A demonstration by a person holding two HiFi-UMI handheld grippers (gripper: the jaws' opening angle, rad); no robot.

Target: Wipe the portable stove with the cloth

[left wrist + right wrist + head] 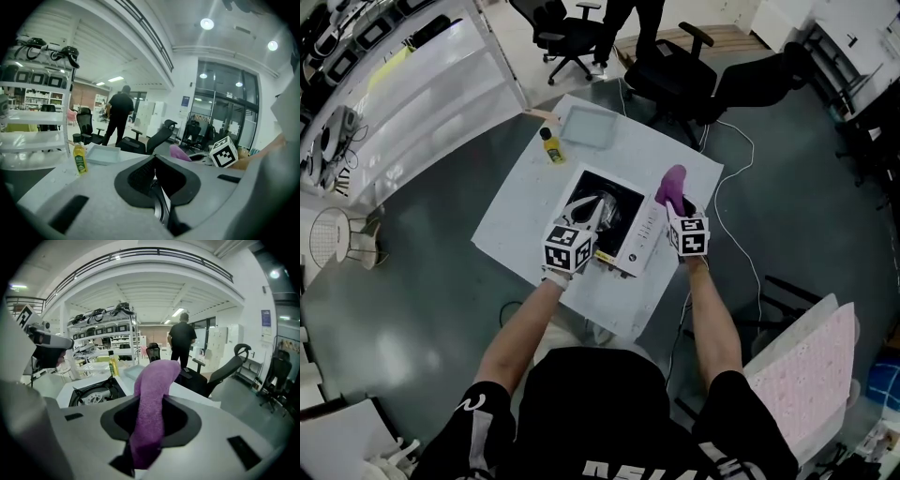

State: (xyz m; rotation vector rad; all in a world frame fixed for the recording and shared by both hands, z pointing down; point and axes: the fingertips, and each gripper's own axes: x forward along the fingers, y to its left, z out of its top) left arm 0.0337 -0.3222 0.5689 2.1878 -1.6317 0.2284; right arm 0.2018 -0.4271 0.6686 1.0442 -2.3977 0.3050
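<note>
Cloth (pixel 152 394) juts lengthwise forward from right tool (pixel 680 214).

Fuzzy terry cloth (pixel 151 394); portable stove (pixel 642 230) with smooth casing and shiny metal burner (pixel 93 396); matt table (pixel 520 225).

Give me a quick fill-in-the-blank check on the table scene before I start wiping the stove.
1. The right gripper has its jaws shut on a ___ cloth.
2. The bottle standing beside the tray is ___ in colour.
3. Past the far edge of the table that bears the portable stove, several office ___ stand on the floor.

Missing words: purple; yellow; chairs.
</note>
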